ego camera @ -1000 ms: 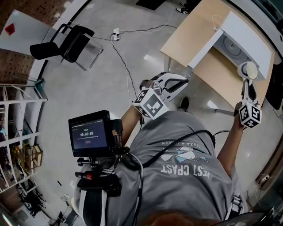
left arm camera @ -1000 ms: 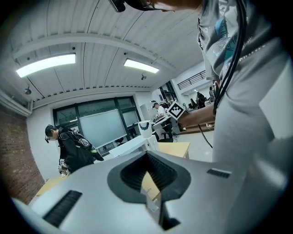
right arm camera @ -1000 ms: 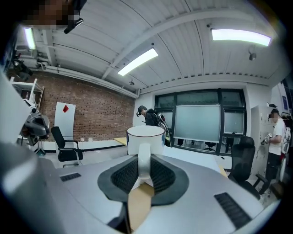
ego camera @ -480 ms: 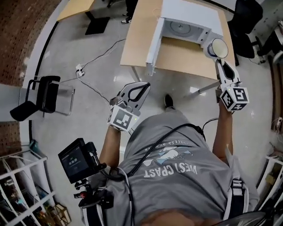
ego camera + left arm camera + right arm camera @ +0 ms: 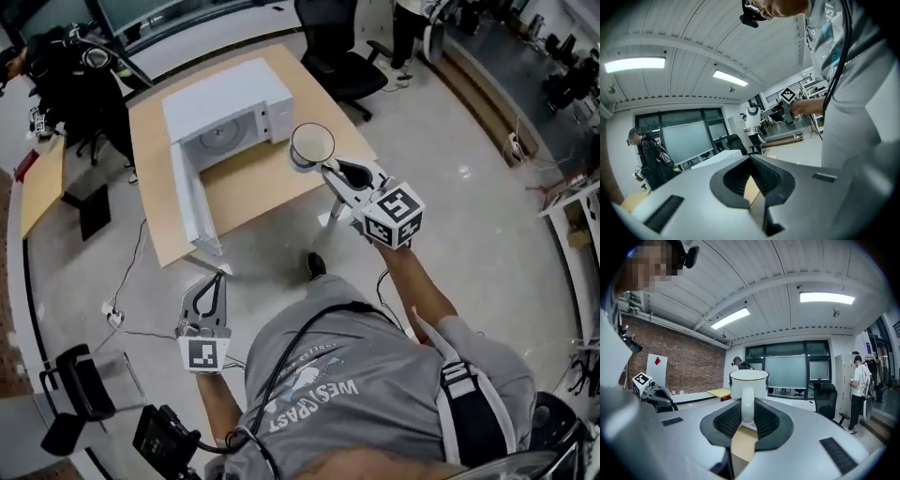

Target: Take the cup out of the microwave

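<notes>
Hanging by its handle in the clamped right gripper [image 5: 324, 167], the cup [image 5: 312, 145] was found outside the microwave [image 5: 220, 98], over the table's [image 5: 248, 192] edge. It was judged light, stiff and breakable. Left gripper [image 5: 217, 279] jaws were closed on nothing.

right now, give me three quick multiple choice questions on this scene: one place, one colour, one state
1. Where is the cup?
A) on the floor
B) in the right claw, outside the microwave
C) on a chair
2. What colour is the microwave?
A) black
B) white
C) red
3. How is the microwave door?
A) open
B) shut
C) taken off

1 B: the claw grips its handle in the air.
2 B: its casing is white.
3 A: it stands swung out.
</notes>
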The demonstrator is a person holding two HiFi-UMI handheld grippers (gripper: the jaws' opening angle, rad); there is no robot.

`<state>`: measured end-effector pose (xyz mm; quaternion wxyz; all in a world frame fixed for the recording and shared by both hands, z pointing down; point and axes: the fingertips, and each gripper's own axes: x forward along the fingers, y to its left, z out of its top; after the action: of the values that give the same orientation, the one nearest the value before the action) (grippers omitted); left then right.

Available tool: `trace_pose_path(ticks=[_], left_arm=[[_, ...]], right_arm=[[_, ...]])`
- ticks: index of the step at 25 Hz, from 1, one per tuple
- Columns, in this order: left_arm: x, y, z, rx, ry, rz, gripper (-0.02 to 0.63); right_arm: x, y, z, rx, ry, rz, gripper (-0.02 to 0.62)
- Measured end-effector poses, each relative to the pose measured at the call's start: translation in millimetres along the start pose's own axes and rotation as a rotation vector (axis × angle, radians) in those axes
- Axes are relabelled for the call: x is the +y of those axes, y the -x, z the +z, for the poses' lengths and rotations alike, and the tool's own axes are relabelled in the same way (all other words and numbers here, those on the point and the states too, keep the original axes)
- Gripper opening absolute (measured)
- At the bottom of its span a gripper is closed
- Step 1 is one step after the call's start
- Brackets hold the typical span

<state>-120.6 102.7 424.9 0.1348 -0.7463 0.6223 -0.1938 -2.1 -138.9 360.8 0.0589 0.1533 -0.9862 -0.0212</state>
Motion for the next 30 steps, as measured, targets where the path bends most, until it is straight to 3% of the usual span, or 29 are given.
trace_pose_path(ticks=[5,7,17,30], left_arm=[[3,-23,4,-0.033,0.188,0.027,0.043],[8,-38,2,-0.027,0.225,0.028,0.043],[6,-119,16,-0.051,0.217,-0.054,0.043],[-3,-180,8,-0.037,0.243,-0.093,0.043]], right_arm=[[-23,30,12,0.008,-0.004,-0.030,0.067],[-39,38,12,0.015,-0.007,-0.053,0.067],[-114,81,4,0.036,-0.042,-0.172,0.067],[-172,92,-9,0.066,-0.053,-0.220,0.067]])
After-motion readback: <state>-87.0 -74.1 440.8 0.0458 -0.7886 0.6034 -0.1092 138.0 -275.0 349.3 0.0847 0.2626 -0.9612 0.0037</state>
